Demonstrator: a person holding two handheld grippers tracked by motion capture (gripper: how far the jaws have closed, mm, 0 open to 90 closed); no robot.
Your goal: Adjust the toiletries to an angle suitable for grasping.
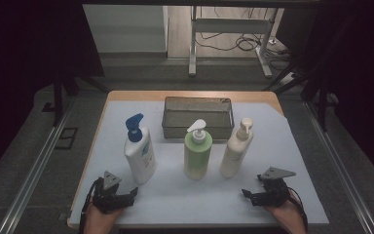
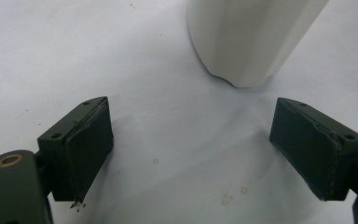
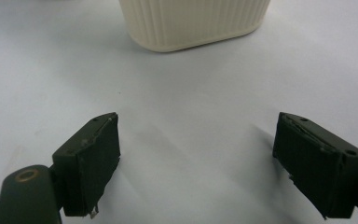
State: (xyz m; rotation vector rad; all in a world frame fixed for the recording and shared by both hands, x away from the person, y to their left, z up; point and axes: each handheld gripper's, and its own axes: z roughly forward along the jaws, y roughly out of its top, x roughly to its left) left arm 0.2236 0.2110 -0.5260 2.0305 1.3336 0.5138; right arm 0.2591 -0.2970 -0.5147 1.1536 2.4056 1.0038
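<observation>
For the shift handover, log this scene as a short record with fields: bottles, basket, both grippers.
surface: table under a white sheet
bottles: three upright pump bottles in a row
left: white bottle, blue pump
middle: green bottle, white pump
right: cream bottle, cream pump
basket: wire basket behind the row, nothing in it
left gripper: open, holds nothing, near the blue-pump bottle
right gripper: open, holds nothing, near the cream bottle

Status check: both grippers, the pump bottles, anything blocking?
Left gripper open, empty, facing the blue-pump bottle. Right gripper open, empty, facing the cream bottle. Green bottle upright between them, wire basket behind. Nothing in the way.
</observation>
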